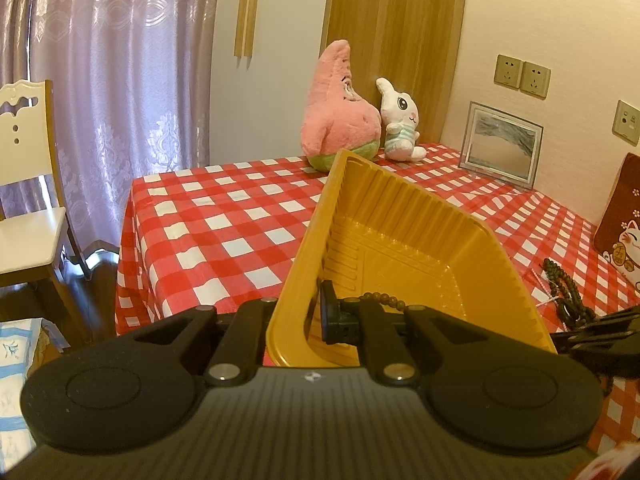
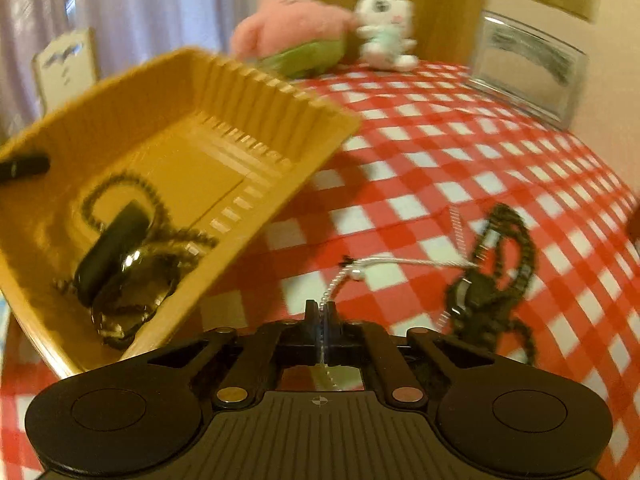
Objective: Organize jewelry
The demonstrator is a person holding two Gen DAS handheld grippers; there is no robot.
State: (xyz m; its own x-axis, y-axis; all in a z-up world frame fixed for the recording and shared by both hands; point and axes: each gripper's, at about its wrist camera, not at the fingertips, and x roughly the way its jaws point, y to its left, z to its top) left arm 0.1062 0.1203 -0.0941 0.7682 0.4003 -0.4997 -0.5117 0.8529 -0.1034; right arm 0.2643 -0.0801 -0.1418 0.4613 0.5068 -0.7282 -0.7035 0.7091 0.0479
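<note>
right gripper (image 2: 320, 314) pinching silver chain (image 2: 400, 263); left gripper (image 1: 316, 312) clamping yellow tray (image 1: 400, 216) rim; lift slowly, avoid snagging dark beads (image 2: 504, 264).

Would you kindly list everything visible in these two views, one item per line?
tray: one, golden yellow, tilted, its wall pinched by the left gripper
brown bead string: one, inside the tray
dark items: a few, black and shiny, low in the tray; too blurred to name
white cord: one, running from the right gripper to the dark pile on the cloth
dark bead strings: a pile, black-brown, on the cloth
tablecloth: one, red and white check
pink plush: one, far edge
white rabbit plush: one, beside it
glass frame: one, against the wall
red cat pouch: one, right edge
chair: one, white, left
left gripper: black, shut on the tray
right gripper: black, shut on the white cord
</note>
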